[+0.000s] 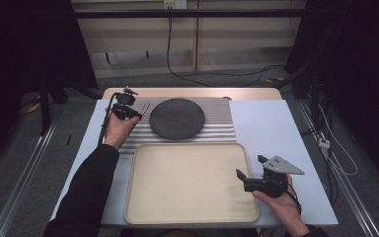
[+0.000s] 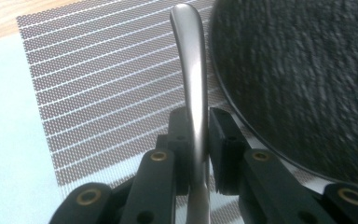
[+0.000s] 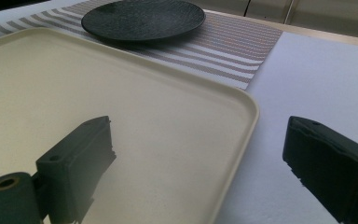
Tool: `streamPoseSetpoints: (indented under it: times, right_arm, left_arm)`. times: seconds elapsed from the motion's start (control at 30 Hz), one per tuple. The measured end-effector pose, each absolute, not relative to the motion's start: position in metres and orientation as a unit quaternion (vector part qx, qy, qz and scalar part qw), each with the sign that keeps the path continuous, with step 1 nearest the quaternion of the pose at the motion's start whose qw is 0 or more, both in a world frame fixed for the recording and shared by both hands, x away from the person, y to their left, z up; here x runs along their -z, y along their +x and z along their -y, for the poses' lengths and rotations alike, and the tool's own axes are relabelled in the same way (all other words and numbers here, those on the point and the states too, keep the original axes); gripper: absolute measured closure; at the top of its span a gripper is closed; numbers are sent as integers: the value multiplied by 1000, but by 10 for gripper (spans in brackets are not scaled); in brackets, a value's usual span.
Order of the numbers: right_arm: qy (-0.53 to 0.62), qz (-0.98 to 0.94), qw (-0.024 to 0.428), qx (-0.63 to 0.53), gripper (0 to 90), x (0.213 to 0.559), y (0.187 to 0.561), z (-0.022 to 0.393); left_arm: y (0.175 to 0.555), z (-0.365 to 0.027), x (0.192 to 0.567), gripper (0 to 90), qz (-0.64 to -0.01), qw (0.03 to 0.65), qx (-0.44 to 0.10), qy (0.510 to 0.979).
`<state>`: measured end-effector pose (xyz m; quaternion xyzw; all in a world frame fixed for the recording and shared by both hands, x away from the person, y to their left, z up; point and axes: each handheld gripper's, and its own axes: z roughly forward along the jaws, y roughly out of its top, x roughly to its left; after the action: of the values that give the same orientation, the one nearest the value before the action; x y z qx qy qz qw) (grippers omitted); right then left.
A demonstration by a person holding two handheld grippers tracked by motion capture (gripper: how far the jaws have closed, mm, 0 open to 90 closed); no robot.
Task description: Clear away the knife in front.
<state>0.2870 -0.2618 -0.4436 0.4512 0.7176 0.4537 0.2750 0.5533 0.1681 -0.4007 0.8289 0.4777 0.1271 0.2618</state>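
Left gripper (image 2: 196,135), jaws clamped on 1 slim metal handle (image 2: 192,84) beside the dark plate (image 2: 303,79), risks it pivoting loose; right gripper (image 3: 200,158) gapes wide, holding nothing, over the tray's (image 3: 242,100) right rim.

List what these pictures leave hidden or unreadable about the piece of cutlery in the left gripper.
- Slim silver metal cutlery handle: its working end runs below the left gripper view's edge, behind the left gripper; fork, spoon or knife is unclear.
- High view: the utensil is too small to identify beside the round dark textured plate.
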Motion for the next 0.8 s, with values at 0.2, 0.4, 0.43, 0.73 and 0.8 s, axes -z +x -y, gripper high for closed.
streamPoseSetpoints:
  times: [0.2,0.4,0.43,0.73,0.8]
  right_arm:
    - [452,-716,278,-454,82,443,286,263]
    - [453,-715,280,-453,82,443,286,264]
    - [453,-715,280,-453,82,443,286,264]
    - [451,-716,284,-451,82,442,285,263]
    - [451,-715,284,-452,82,442,284,263]
  left_arm:
    - [538,-165,393,798,-463,272,-128,834]
    - [521,-159,385,798,-450,282,-131,837]
    - [518,-158,384,798,-449,284,-128,837]
    - [493,-149,377,798,-429,314,-115,839]
    - [488,-148,375,798,-424,316,-112,841]
